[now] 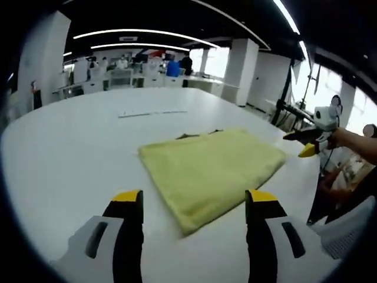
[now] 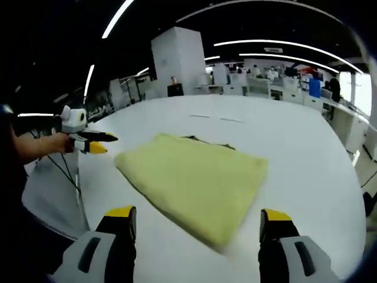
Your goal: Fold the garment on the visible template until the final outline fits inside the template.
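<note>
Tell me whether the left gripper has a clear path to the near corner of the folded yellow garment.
Probably yes. The left gripper hangs open just short of the yellow garment, whose near corner lies between its jaws, with bare white table around it. The right gripper is off to the side.

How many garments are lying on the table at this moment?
1. A folded yellow garment lies on the white table, ahead of both open grippers. A dark edge peeks out at its far side; whether that's the template or another item is unclear.
</note>
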The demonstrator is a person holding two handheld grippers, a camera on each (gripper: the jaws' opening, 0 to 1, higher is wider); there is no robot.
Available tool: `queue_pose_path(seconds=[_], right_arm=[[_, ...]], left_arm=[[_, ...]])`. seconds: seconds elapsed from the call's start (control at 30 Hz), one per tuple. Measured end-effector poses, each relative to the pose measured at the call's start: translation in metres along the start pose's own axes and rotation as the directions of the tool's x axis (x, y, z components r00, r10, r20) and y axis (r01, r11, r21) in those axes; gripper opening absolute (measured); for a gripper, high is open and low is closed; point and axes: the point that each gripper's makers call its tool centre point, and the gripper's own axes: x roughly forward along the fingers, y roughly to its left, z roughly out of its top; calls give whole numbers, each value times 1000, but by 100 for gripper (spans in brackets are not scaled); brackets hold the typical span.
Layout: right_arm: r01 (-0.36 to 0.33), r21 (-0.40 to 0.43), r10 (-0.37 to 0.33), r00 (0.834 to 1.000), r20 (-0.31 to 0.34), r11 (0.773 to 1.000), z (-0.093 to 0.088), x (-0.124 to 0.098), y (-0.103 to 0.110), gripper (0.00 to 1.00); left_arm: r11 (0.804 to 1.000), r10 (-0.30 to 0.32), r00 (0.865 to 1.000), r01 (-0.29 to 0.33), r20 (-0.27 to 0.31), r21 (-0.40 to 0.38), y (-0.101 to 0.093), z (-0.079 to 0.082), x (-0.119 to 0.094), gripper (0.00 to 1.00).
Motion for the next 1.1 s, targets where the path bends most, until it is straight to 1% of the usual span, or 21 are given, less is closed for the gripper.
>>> queue_pose_path(seconds=[0.03, 0.1, 0.17, 0.27, 0.37, 0.43, 0.5, 0.53, 0.57, 0.77, 0.8, 1.1], right_arm=[[-2, 2, 2, 1000, 8, 1000, 1, -1, 1, 87], [0, 9, 0, 999, 35, 1000, 5, -3, 3, 91], [-2, 18, 0, 998, 58, 1000, 8, -5, 5, 95], [-13, 30, 10, 997, 81, 999, 9, -6, 10, 99], [-17, 37, 14, 996, 92, 999, 11, -8, 13, 99], [-17, 42, 13, 994, 110, 999, 14, -9, 16, 99], [-10, 50, 4, 992, 126, 999, 17, -10, 17, 99], [-4, 50, -2, 992, 128, 999, 17, -10, 17, 99], [1, 50, -7, 992, 127, 999, 17, -10, 16, 99], [19, 37, -23, 994, 111, 999, 18, -8, 18, 98], [22, 32, -26, 994, 110, 999, 18, -8, 18, 98], [37, 19, -39, 993, 112, 999, 22, -10, 20, 95]], left_arm=[[1000, -4, 1000, 4, 10, 13, -2, 2, -2, 70], [1000, -8, 1000, 7, 10, 14, -4, 2, -4, 75], [1000, -8, 1000, 8, 12, 27, -5, 1, -6, 81], [999, -8, 1000, 7, 22, 40, -6, 0, -10, 89], [1000, -4, 999, 3, 44, 31, -6, 3, -15, 95], [1000, 3, 998, -4, 55, 30, -6, 3, -18, 98], [1000, 10, 998, -11, 58, 28, -5, 3, -21, 98], [1000, 17, 999, -18, 52, 16, -3, 1, -22, 98], [1000, 24, 999, -24, 43, 3, -2, -1, -23, 98], [999, 24, 999, -23, 40, -23, -4, -8, -28, 99], [999, 34, 998, -33, 48, -28, -2, -8, -29, 99], [998, 58, 997, -56, 56, -40, 11, -8, -33, 97]])
